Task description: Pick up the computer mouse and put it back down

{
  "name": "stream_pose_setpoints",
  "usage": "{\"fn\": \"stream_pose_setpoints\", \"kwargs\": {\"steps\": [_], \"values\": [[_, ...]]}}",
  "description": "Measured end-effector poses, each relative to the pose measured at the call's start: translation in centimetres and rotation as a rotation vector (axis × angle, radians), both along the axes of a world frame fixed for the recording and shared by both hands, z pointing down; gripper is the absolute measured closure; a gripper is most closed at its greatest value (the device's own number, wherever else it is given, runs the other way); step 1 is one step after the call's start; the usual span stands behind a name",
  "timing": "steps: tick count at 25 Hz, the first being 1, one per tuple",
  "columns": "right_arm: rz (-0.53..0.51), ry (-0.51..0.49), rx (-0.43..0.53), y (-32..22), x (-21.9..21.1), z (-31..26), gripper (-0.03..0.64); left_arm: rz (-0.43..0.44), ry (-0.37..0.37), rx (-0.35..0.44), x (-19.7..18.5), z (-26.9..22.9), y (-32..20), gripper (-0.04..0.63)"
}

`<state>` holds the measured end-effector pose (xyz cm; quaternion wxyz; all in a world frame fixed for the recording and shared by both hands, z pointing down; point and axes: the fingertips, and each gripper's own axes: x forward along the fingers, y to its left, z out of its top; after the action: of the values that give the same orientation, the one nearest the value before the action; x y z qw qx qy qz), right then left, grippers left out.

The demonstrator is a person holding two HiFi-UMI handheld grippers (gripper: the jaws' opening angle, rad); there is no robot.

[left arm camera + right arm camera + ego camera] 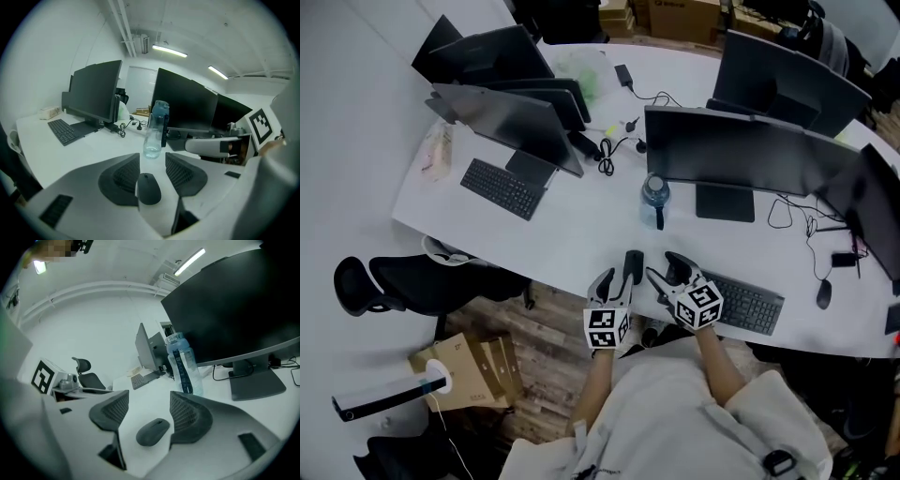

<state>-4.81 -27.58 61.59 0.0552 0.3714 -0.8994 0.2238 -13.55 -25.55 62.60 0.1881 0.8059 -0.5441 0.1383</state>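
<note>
Mouse (633, 265), dark and oval. Lay flat on the white bench (553, 239), near its front edge, just ahead of both tools. Rested top up, gripped by neither.

Next, left tool (617, 281). Was held low over the front edge of the bench, tilted a little downward, marker cube (607, 326) toward the person. Stood released, jaws apart. Framed the mouse (149, 188) low between its ribbed pads (124, 176) in the left gripper view, without clamping it.

Then right tool (667, 272). Was held just beside the left tool and angled toward it. Stood released as well, jaws apart. Framed the same mouse (153, 432) in the right gripper view, lying slantwise between the pads (190, 418), nearer the right-hand one, pressed by neither.

Beyond the mouse, bottle (654, 199): clear, blue-capped, with a dark strap down its side. Stood upright on the bench, well apart from the mouse, in front of a dark monitor (727, 150).

Just right of the right tool, keyboard (748, 302). Lay flat on the bench along the front edge.

Off to the left, chair (403, 281). Stood on the wooden floor (553, 323) beside the bench, close to its front edge.
</note>
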Motion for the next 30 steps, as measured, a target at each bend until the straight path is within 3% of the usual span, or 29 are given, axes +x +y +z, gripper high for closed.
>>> {"fn": "stream_pose_setpoints", "kwargs": {"steps": [4,8,15,24,30], "values": [[-0.025,0.051,-0.004,-0.3,0.4,0.8,0.337,0.02,-0.012,-0.046,0.9,1.6,-0.8,0.417],[-0.045,0.041,-0.035,-1.0,0.9,1.4,0.337,0.018,0.005,-0.065,1.8,2.6,-2.2,0.417],[-0.069,0.074,-0.062,-1.2,0.3,2.9,0.337,0.021,-0.046,-0.124,2.4,5.1,-2.4,0.417],[-0.117,0.127,-0.052,-1.1,0.0,3.2,0.337,-0.064,-0.09,-0.218,1.9,9.0,-3.3,0.416],[-0.12,0.143,-0.054,-1.5,0.5,2.8,0.337,-0.059,-0.092,-0.278,2.2,10.8,-3.5,0.391]]}}
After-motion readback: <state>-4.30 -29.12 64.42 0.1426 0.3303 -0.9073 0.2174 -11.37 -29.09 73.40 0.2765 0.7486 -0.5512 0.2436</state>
